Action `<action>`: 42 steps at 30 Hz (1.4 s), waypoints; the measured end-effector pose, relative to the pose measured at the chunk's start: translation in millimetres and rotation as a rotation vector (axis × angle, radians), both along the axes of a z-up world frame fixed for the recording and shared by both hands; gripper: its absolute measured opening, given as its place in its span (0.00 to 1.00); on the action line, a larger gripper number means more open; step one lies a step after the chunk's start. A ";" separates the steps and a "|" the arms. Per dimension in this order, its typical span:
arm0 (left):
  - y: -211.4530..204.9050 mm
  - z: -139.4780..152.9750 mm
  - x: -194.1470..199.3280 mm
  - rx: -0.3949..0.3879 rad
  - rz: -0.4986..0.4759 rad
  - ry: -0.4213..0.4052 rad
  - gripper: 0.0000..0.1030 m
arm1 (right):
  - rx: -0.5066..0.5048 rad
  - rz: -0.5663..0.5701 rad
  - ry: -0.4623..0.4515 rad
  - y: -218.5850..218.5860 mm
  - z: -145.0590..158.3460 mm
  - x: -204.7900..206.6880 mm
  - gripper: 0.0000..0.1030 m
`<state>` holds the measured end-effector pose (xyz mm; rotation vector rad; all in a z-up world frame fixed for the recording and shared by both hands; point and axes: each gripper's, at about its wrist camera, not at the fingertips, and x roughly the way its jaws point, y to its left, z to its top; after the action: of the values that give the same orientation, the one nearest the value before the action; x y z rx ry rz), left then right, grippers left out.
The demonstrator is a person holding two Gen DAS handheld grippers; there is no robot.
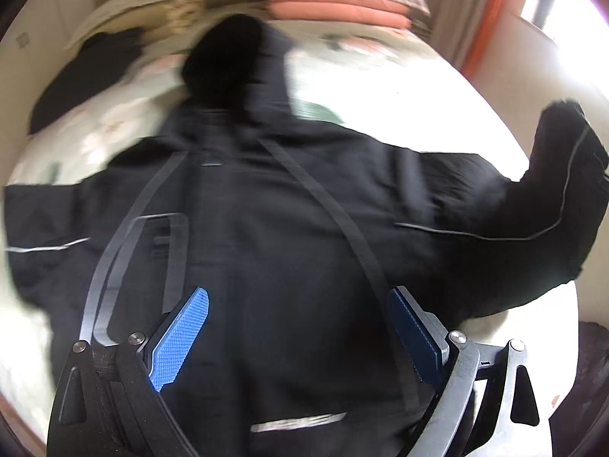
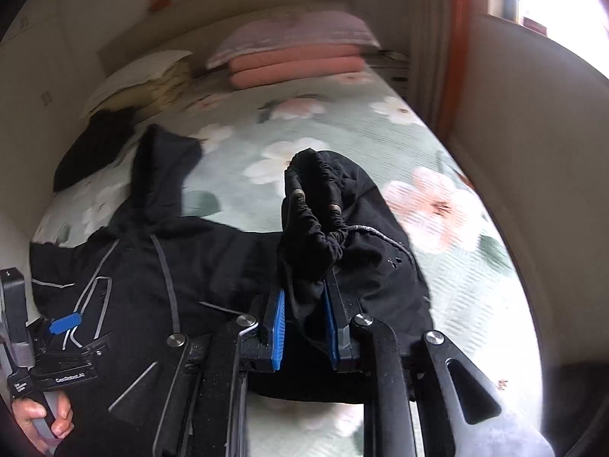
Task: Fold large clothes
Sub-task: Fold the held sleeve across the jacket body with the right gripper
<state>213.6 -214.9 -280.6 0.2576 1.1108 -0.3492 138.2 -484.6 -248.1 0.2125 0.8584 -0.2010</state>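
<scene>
Because the black jacket [image 2: 213, 266] lies spread across the bed [image 2: 342, 133] in mid-frame, my right gripper [image 2: 304, 327] has its fingers clamped on the sleeve cuff [image 2: 316, 205] for folding inward, while my left gripper [image 1: 300, 335] hovers above, fingers apart and empty.

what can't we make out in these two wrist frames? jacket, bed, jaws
- Black jacket, left wrist view: motion blur smears its hem print; the lower edge is cut off by the frame.
- Sleeve cuff, right wrist view: the right gripper is shut on it, hiding the pinched part.
- Left gripper, right wrist view: mostly cut off at the left edge.
- Dark item near the pillows: too blurred to identify.
</scene>
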 end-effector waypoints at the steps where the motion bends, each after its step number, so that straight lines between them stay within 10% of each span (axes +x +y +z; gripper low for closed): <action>1: 21.1 6.6 4.3 0.002 0.020 -0.013 0.93 | -0.014 0.047 -0.002 32.6 3.3 12.7 0.20; 12: 240.6 26.2 57.5 0.018 0.328 -0.059 0.93 | -0.048 0.404 0.178 347.9 -96.0 132.8 0.19; 17: 294.8 4.8 71.2 0.043 0.372 -0.025 0.93 | -0.058 0.444 0.387 408.2 -188.6 150.4 0.23; 20: 313.0 -6.4 78.7 0.039 0.374 -0.001 0.93 | -0.180 0.486 0.361 435.8 -190.7 141.1 0.33; 23: 318.5 -13.9 87.4 0.019 0.359 0.029 0.93 | -0.103 0.540 0.379 444.1 -177.6 133.4 0.55; 28: 308.2 -7.9 102.3 -0.060 0.300 0.058 0.93 | 0.057 0.549 0.364 417.0 -127.2 104.3 0.55; 34: 261.0 -13.2 121.1 -0.162 0.155 0.112 0.93 | -0.035 0.247 0.265 312.4 -79.1 83.3 0.55; 42: 197.1 -74.5 132.3 -0.311 0.064 0.284 0.83 | 0.069 0.134 0.442 229.5 -196.7 119.0 0.55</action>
<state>345.9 -17.9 -355.1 -0.1071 1.3206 -0.5057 257.2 -255.1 -444.8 0.1766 1.3159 -0.0928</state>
